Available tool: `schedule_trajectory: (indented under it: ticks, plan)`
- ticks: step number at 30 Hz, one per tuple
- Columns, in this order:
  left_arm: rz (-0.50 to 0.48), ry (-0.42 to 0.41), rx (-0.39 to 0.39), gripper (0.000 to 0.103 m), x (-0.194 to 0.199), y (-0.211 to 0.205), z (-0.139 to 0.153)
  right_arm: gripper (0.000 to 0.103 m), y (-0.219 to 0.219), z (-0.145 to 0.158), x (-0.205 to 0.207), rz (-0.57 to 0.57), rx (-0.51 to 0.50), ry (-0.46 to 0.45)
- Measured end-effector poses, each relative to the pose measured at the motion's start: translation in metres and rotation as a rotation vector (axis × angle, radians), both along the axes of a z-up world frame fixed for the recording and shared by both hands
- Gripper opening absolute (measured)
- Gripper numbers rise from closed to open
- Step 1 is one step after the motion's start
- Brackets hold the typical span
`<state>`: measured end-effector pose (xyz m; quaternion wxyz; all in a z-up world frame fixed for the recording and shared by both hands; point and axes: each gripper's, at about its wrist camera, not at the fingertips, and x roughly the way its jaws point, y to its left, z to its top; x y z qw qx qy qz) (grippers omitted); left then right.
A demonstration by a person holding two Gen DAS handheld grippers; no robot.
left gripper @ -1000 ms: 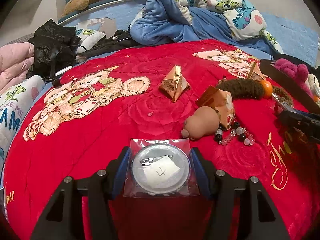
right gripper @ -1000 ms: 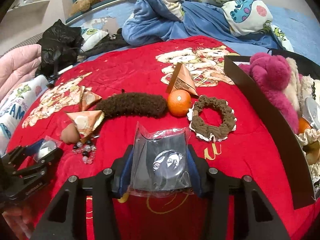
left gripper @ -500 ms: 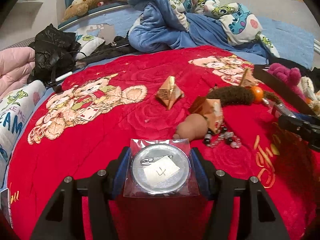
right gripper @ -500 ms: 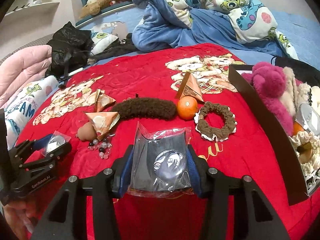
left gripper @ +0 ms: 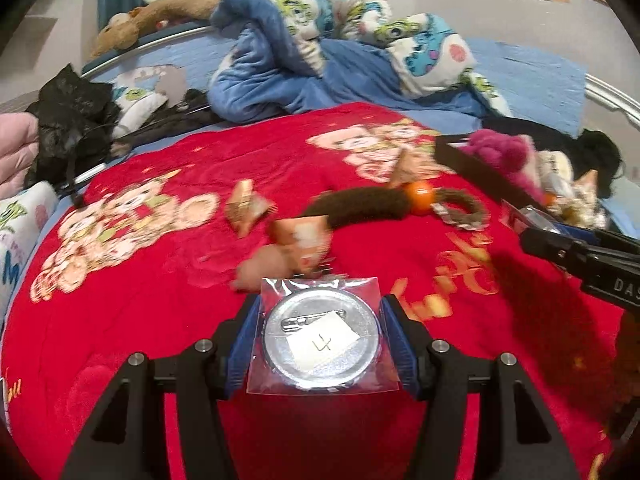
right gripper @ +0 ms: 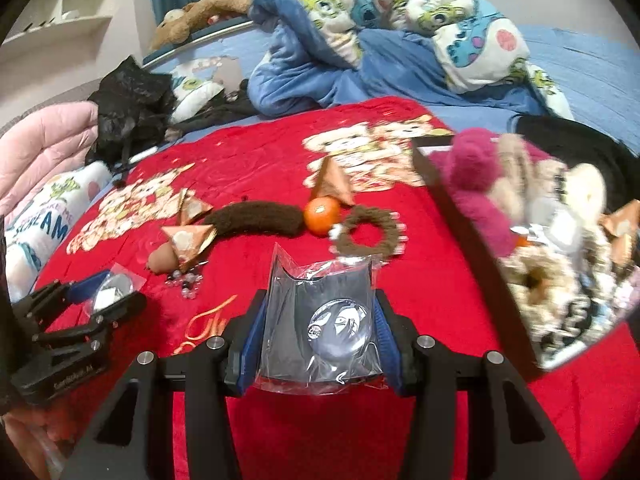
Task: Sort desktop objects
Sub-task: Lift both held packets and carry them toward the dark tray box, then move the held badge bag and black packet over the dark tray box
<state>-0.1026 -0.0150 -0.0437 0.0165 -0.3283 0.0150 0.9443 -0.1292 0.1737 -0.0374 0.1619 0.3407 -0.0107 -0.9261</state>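
The left hand-held gripper (left gripper: 320,344) is clamped on a bagged badge (left gripper: 322,346), pin side up, above the red blanket (left gripper: 140,280). The right hand-held gripper (right gripper: 318,338) grips another bagged badge (right gripper: 340,326). Beyond lie a brown roll (right gripper: 256,220), an orange (right gripper: 321,211) and a scrunchie (right gripper: 370,232); the box (right gripper: 472,232) sits at right.

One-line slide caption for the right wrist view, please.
Right gripper clamps a bagged pin badge above the red blanket, black box of sorted items at right.

A home bedroom: a bed with a red blanket (left gripper: 160,320), rumpled cartoon-print duvet (right gripper: 400,20) and plush toy (right gripper: 200,12).
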Motion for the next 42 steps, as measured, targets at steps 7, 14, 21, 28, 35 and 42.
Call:
schedule_trajectory:
  ticks: [7,14,21,28,35,42]
  plan:
    - [-0.139,0.021,0.013,0.062,0.006,0.071,0.014,0.048,0.045,0.015,0.017,-0.073,-0.022,0.028]
    - [-0.287,0.038,0.045,0.062,0.012,0.146,0.027,0.049,0.103,0.028,0.041,-0.182,-0.037,0.051]
    - [-0.384,0.028,0.082,0.062,0.02,0.205,0.03,0.049,0.169,0.035,0.073,-0.293,-0.041,0.065]
    - [-0.411,0.022,0.135,0.062,0.025,0.229,0.031,0.049,0.216,0.022,0.094,-0.346,-0.037,0.052]
    - [-0.409,0.005,0.141,0.062,0.02,0.25,0.024,0.049,0.242,0.019,0.102,-0.364,-0.054,0.056]
    - [-0.411,0.008,0.13,0.062,0.013,0.258,0.025,0.049,0.247,0.018,0.098,-0.373,-0.092,0.052]
